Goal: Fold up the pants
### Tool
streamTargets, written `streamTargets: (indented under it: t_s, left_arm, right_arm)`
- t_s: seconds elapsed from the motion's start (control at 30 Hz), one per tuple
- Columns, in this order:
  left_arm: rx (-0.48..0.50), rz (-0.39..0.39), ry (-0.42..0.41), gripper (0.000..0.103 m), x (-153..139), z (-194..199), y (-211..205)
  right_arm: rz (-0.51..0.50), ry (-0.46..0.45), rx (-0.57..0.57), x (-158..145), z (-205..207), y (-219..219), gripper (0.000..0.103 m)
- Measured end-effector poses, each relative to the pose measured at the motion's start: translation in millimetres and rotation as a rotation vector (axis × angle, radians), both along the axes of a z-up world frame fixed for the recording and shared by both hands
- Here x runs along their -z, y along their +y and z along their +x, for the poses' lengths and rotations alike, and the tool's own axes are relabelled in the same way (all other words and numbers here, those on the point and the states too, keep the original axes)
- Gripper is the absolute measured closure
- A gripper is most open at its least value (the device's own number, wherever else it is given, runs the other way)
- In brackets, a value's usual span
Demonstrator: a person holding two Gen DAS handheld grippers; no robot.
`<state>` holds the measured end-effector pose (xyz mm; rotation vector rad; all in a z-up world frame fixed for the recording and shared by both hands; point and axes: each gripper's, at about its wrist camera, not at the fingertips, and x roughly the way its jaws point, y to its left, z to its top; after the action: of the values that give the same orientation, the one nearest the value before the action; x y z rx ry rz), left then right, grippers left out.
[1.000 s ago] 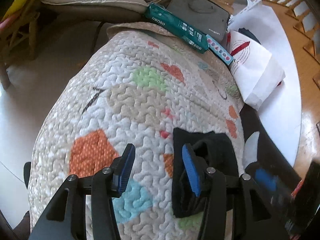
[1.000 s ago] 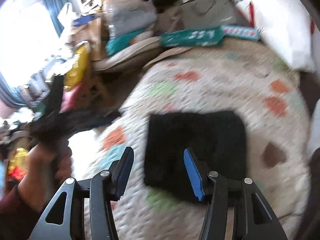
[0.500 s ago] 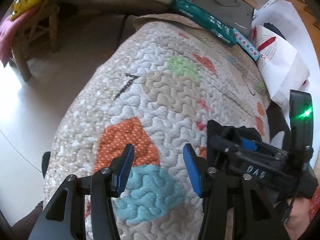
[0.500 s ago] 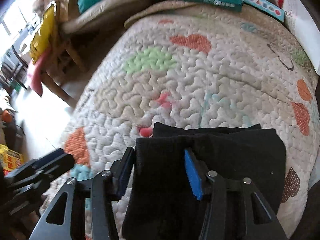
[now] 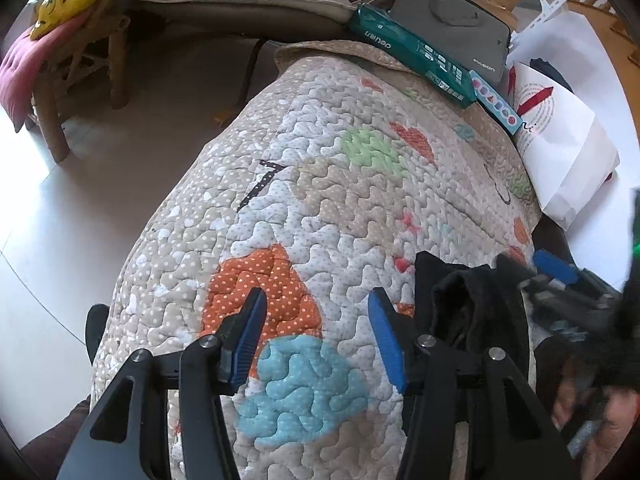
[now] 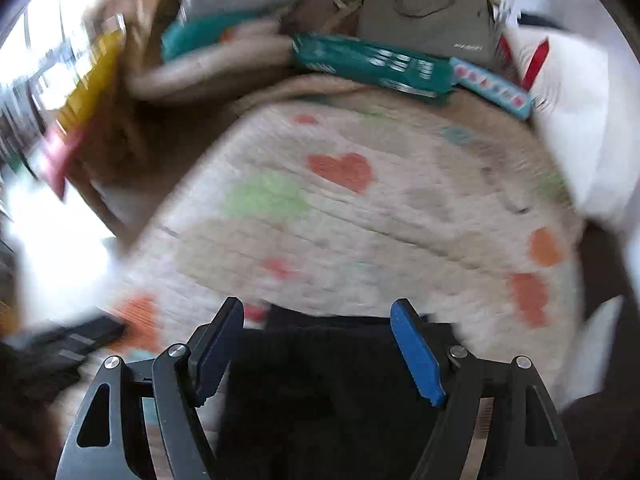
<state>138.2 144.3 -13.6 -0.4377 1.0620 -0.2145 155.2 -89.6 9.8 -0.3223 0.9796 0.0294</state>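
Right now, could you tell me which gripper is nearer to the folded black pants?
Right. The right gripper hovers directly over the black pants, its jaws just opened wider and gripping nothing. The left gripper hangs beside them, over the quilt, open and empty.

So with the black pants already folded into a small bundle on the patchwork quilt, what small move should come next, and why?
Probably lift the right gripper clear. Its jaws have just been opening and stand wide over the folded black pants, gripping nothing. The left gripper hangs open over the patterned quilt, beside the bundle, so the fold looks done, though the right wrist view is blurred.
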Motion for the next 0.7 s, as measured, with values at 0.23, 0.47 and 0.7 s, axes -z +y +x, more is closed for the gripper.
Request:
streamTargets:
  t_s: [0.23, 0.47, 0.7]
  left_arm:
    - [0.011, -0.005, 0.004, 0.048, -0.3, 1.7, -4.1]
    - [0.053, 0.031, -0.004, 0.046, -1.8, -1.2, -16.7]
    - [0.103, 0.06, 0.003, 0.045, 3.2, -9.3, -36.5]
  right_arm:
    - [-0.146, 0.075, 0.019, 53.9, 14.3, 16.0, 0.022]
    - [-0.165, 0.04, -0.017, 37.7, 14.2, 12.3, 0.018]
    - [0.034, -0.077, 0.117, -10.8, -53.7, -86.9, 0.018]
